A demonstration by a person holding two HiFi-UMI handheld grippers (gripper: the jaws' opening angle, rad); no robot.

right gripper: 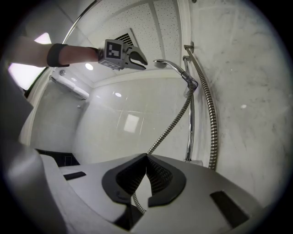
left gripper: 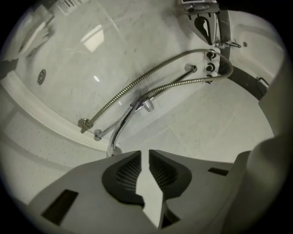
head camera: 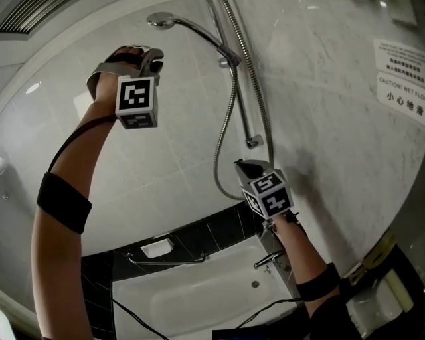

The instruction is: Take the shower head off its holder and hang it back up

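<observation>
The chrome shower head [head camera: 161,20] sits in its holder [head camera: 229,56] on the wall rail [head camera: 249,113], and its metal hose [head camera: 222,143] loops down below. My left gripper [head camera: 154,61] is raised just left of the head. In the left gripper view its jaws [left gripper: 149,153] stand a narrow gap apart with nothing between them, and the shower head [left gripper: 114,149] lies just beyond them. My right gripper [head camera: 243,166] is lower, beside the hose loop. In the right gripper view its jaws [right gripper: 146,158] are shut, and the hose [right gripper: 174,123] runs past behind them.
A white bathtub [head camera: 199,289] lies below with a grab bar [head camera: 166,260] and taps [head camera: 269,259] at its wall side. A black cable trails into the tub. A wet-floor sign [head camera: 402,80] is fixed on the marble wall at right. A ceiling vent [right gripper: 126,39] is overhead.
</observation>
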